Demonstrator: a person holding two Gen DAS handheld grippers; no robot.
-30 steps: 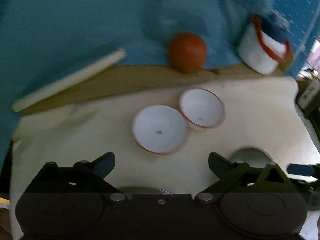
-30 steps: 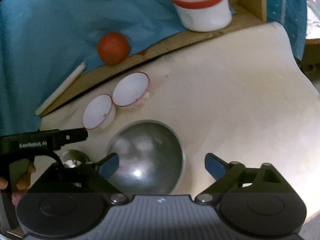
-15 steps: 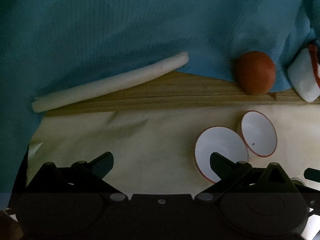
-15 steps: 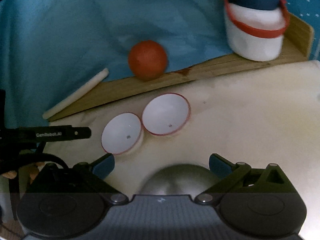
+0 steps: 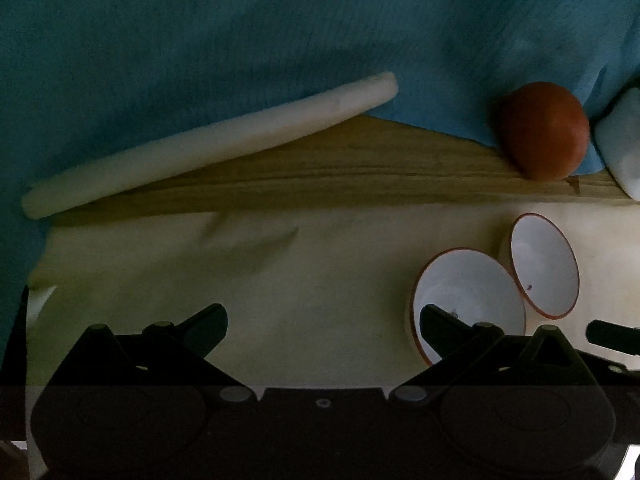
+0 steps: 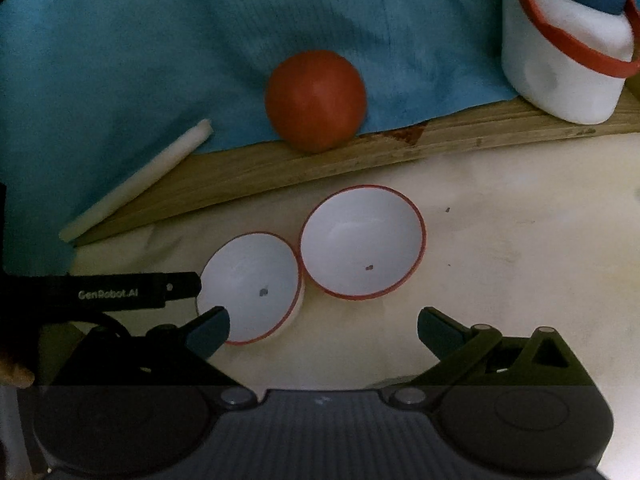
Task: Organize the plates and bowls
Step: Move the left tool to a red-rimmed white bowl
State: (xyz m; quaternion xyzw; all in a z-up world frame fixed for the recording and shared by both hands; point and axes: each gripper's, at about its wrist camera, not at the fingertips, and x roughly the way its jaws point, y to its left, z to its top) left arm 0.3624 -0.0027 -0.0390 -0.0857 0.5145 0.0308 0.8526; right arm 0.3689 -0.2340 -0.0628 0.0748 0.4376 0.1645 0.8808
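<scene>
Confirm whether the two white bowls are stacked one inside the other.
No. The two white bowls sit side by side on the table, rims touching.

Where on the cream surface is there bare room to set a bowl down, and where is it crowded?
Free: the cream stretch left of the near bowl, below the wooden ledge; also the patch right of the far bowl. Crowded: the two bowls sit rim to rim, and the ledge carries a white rod, red ball and white container.
</scene>
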